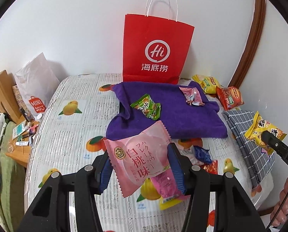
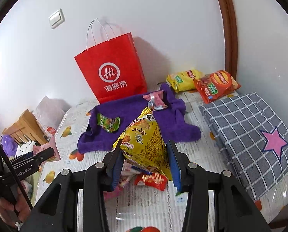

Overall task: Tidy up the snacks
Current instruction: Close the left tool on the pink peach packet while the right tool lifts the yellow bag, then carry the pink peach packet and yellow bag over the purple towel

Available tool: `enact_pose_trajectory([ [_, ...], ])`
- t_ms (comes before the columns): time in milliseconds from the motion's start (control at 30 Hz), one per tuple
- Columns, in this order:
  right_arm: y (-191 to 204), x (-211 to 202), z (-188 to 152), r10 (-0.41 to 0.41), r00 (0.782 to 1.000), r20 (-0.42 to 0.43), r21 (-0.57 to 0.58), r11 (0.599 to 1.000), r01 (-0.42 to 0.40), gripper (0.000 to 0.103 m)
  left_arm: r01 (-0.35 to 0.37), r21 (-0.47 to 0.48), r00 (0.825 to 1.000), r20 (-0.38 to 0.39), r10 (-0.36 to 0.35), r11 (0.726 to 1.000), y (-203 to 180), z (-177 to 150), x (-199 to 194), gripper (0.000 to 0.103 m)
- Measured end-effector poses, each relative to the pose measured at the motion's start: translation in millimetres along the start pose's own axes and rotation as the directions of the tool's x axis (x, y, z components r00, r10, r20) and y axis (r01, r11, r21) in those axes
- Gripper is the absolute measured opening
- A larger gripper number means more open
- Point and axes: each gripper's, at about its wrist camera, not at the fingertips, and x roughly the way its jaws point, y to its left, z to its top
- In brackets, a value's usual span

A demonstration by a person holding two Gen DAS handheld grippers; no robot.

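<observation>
My left gripper (image 1: 139, 150) is shut on a pink peach snack packet (image 1: 142, 166), held above the fruit-print tablecloth (image 1: 70, 127). My right gripper (image 2: 144, 143) is shut on a yellow snack packet (image 2: 145, 147), also lifted. A red paper bag (image 1: 155, 50) stands upright against the wall, just behind a purple towel (image 1: 182, 119). On the towel lie a green packet (image 1: 146, 106) and a crumpled pink packet (image 1: 193, 96). Under the grippers lie loose snacks, among them a blue wrapper (image 1: 201, 154) and a red packet (image 2: 151, 179).
Yellow chips (image 2: 182, 79) and red chips (image 2: 215, 86) lie by the wall at the back right. A grey checked cloth (image 2: 240, 127) with a pink star covers the table's right side. Left of the table stand a white shopping bag (image 1: 35, 89) and a cluttered wooden stand (image 1: 18, 150).
</observation>
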Motion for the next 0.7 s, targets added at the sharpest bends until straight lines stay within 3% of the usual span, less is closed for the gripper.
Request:
enact_pose_trajectory([
  [433, 14, 51, 62, 0.028, 0.999, 0.016, -0.056, 0.998, -0.027, 0.043, -0.080, 0.070, 0.996, 0.056, 0.076, 0.994, -14, 61, 40, 0.051],
  [700, 9, 95, 95, 0.036, 0.999, 0.007, -0.046, 0.998, -0.036, 0.043, -0.110, 0.047, 0.993, 0.049, 0.107, 0.993, -6, 94, 85, 0.051],
])
